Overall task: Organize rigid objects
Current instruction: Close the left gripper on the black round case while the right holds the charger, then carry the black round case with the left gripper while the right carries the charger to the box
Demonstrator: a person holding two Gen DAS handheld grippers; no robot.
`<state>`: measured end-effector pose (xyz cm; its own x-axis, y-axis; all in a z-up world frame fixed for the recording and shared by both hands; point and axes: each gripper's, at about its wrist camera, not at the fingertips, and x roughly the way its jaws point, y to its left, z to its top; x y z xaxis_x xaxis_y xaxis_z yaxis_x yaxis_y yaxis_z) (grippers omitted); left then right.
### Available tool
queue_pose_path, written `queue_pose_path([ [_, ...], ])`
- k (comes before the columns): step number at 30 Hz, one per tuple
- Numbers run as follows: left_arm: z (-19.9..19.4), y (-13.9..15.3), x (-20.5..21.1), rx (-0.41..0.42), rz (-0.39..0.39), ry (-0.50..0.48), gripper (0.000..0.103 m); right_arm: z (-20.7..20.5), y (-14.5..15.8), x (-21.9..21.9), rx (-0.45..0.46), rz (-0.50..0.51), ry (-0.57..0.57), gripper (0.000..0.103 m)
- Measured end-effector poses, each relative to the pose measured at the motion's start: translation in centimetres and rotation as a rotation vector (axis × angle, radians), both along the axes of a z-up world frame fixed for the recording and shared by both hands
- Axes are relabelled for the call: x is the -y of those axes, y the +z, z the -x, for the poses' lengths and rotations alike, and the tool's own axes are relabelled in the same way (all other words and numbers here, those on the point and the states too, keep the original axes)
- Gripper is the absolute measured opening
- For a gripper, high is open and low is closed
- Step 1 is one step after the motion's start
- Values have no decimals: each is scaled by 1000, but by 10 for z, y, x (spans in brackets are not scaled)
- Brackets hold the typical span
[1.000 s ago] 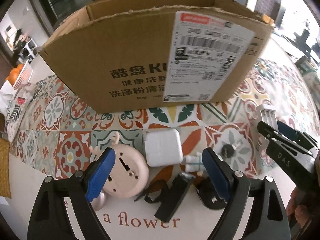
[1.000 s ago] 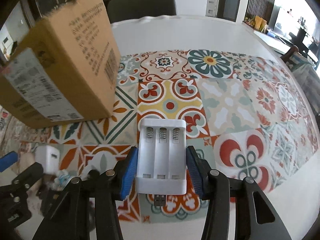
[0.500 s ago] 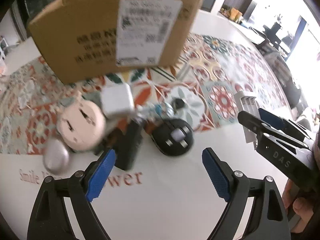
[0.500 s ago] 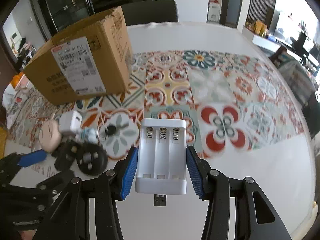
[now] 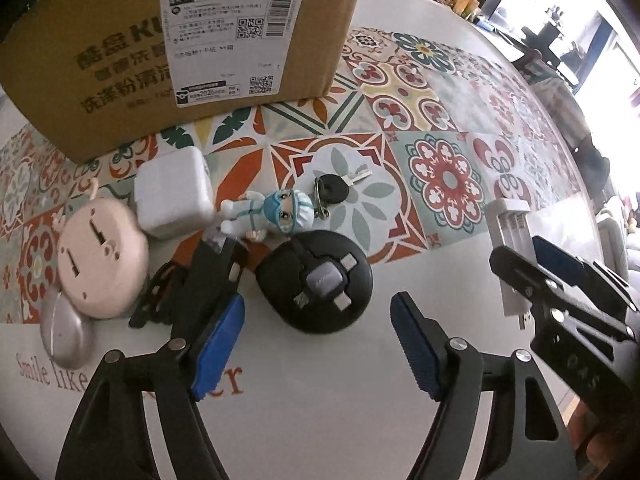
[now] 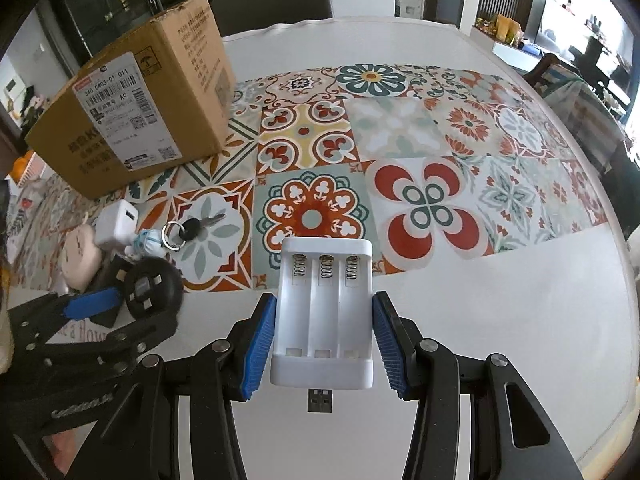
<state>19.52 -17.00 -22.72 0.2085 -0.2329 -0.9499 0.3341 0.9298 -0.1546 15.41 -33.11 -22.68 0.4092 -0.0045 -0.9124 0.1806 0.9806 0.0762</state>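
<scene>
Battery charger held up, black round adapter next

The white battery charger (image 6: 324, 312) sits clamped in the right gripper (image 6: 324, 334) above the surface (image 6: 500, 320); carry it level to the cardboard box (image 6: 132, 108). The left gripper (image 5: 318, 338), fingers apart, frames the black round adapter (image 5: 316, 280), crowded by a figurine (image 5: 272, 212), key (image 5: 336, 188) and white cube charger (image 5: 172, 196).

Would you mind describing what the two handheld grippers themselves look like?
Both the left gripper and right gripper have matte black angular frames with silver pivot screws and ribbed blue fingertip pads. Embossed lettering marks the right gripper's frame. No cables or sleeves show.
</scene>
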Motion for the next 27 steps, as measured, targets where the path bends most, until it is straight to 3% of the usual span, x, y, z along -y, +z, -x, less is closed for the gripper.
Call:
queue_pose_path([
  [10,-13,-9,12,15,-27,-16,61,-6,-3,-3,-15,-16,3,49],
  [15,-11,-8,10,13,-14,-31,61,-6,-1,-5,-17,-21,3,49],
  [27,4,25,-13,89,20,-7,61,0,27,-24,24,-9,34,49],
])
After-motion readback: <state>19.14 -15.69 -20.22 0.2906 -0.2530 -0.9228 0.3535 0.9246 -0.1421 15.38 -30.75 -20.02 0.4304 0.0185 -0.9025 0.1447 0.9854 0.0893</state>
